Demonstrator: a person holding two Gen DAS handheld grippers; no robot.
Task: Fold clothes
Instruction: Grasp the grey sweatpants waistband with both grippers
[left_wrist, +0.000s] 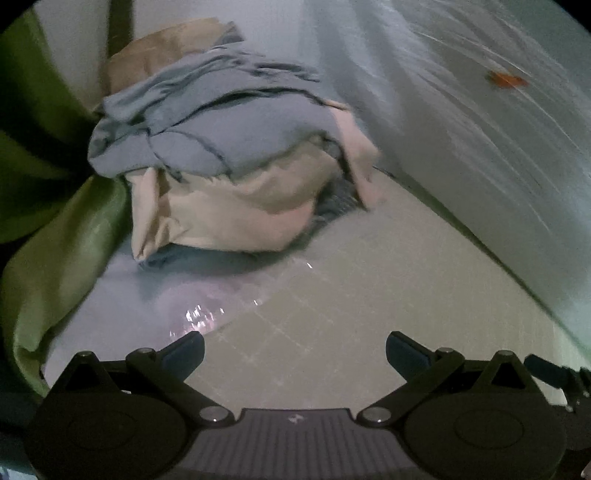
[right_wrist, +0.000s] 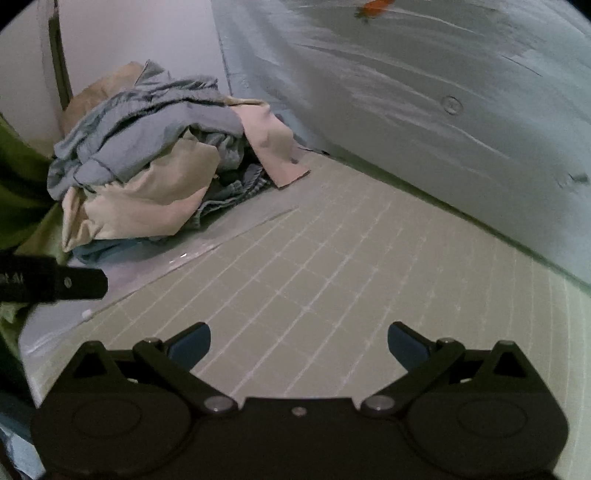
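A pile of crumpled clothes (left_wrist: 225, 155) lies at the far left corner of the table against the wall: blue-grey garments on top, beige ones below. The pile also shows in the right wrist view (right_wrist: 147, 162). My left gripper (left_wrist: 295, 354) is open and empty, some way short of the pile above the gridded mat (left_wrist: 332, 295). My right gripper (right_wrist: 299, 345) is open and empty over the mat (right_wrist: 314, 266), to the right of the pile. Part of the left gripper (right_wrist: 55, 282) shows at the left edge of the right wrist view.
A pale wall (right_wrist: 443, 110) runs along the far side of the table, with an orange mark (right_wrist: 375, 5) on it. A green cloth (left_wrist: 55, 236) hangs at the left edge. A glossy strip of bare table (left_wrist: 147, 302) lies left of the mat.
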